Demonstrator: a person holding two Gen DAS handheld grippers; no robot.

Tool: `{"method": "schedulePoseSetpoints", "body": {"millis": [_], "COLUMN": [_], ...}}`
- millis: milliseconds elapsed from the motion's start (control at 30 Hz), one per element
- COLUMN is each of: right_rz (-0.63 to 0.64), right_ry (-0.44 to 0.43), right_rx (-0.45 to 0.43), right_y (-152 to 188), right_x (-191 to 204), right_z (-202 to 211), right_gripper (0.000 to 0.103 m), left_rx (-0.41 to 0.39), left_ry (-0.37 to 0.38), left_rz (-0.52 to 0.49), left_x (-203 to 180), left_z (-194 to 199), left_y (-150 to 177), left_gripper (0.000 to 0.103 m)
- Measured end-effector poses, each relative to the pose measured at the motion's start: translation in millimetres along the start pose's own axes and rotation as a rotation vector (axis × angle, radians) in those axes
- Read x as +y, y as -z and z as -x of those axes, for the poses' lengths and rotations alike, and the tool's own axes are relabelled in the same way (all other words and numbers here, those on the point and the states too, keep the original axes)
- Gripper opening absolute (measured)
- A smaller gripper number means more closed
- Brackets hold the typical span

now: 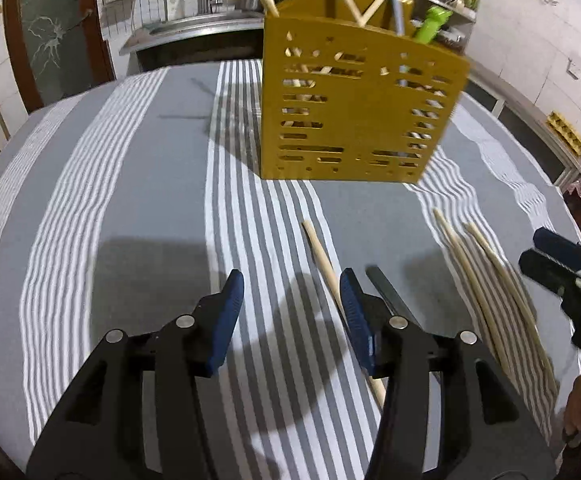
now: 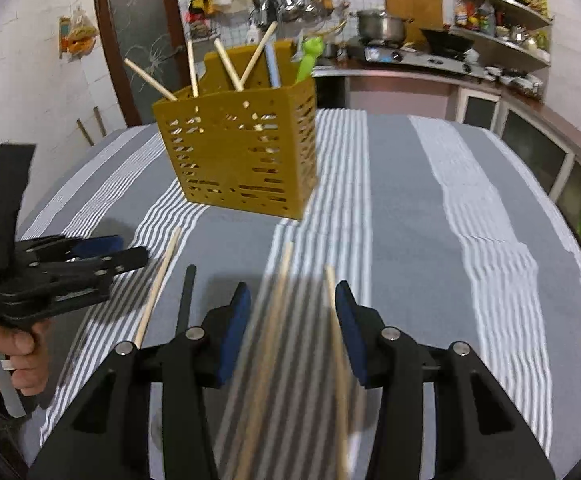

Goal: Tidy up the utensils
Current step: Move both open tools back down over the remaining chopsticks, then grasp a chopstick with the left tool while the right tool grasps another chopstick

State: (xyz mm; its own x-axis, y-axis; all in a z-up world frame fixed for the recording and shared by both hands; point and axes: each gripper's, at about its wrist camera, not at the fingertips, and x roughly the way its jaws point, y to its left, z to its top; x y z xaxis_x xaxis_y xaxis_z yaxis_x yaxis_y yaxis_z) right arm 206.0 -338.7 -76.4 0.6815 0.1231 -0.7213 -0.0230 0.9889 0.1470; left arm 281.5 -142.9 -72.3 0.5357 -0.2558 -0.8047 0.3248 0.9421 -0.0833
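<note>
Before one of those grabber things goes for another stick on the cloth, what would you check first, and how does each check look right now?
1. Right hand-held gripper open: ok, nothing held.
2. Left hand-held gripper open: ok, nothing held.
3. Loose chopsticks lined up between the right fingers: ok, though blurred.
4. Single chopstick lies by the left hand-held gripper's right finger, not centred: not ok.
5. Yellow holder upright on the striped cloth: ok.
6. Exact count of loose sticks: cannot tell.

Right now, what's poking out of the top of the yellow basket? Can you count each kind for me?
Wooden sticks: 4
Green utensil: 1
Blue-grey handle: 1
Total: 6
</note>
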Motion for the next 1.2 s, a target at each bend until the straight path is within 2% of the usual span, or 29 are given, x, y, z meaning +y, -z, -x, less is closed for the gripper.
{"method": "schedulePoseSetpoints", "body": {"millis": [133, 333, 433, 533, 633, 733, 767, 933, 1200], "right_rz": [0.015, 0.017, 0.024, 0.04, 0.059, 0.064, 0.066, 0.054, 0.021], "right_ry": [0.008, -0.001, 0.003, 0.02, 0.032, 0.047, 0.049, 0.034, -0.008], "right_rx": [0.064, 0.117, 0.14, 0.173, 0.189, 0.209, 0.214, 0.22, 0.149], "right_y": [-9, -17, -17, -14, -15, -18, -19, -24, -32], "right_x": [3, 6, 9, 11, 12, 13, 14, 13, 10], "right_z": [-32, -54, -60, -68, -75, -74, -75, -71, -49], "right_gripper": [0.044, 0.043, 0.043, 0.038, 0.033, 0.012, 0.009, 0.006, 0.006], "left_rx": [0.04, 0.076, 0.087, 0.095, 0.096, 0.093, 0.093, 0.09, 0.039], "left_ry": [0.015, 0.004, -0.018, -0.038, -0.055, -0.056, -0.054, -0.029, -0.006], "left_rz": [0.034, -0.013, -0.027, -0.059, -0.08, -0.079, -0.075, -0.061, -0.053], "left_x": [3, -9, -14, -24, -30, -35, -34, -29, -22], "left_z": [-18, -31, -34, -37, -42, -43, -43, -39, -16], "left_y": [-12, -17, -17, -19, -20, -19, -19, -21, -26], "left_gripper": [0.049, 0.049, 0.045, 0.033, 0.012, 0.005, 0.004, 0.004, 0.004]}}
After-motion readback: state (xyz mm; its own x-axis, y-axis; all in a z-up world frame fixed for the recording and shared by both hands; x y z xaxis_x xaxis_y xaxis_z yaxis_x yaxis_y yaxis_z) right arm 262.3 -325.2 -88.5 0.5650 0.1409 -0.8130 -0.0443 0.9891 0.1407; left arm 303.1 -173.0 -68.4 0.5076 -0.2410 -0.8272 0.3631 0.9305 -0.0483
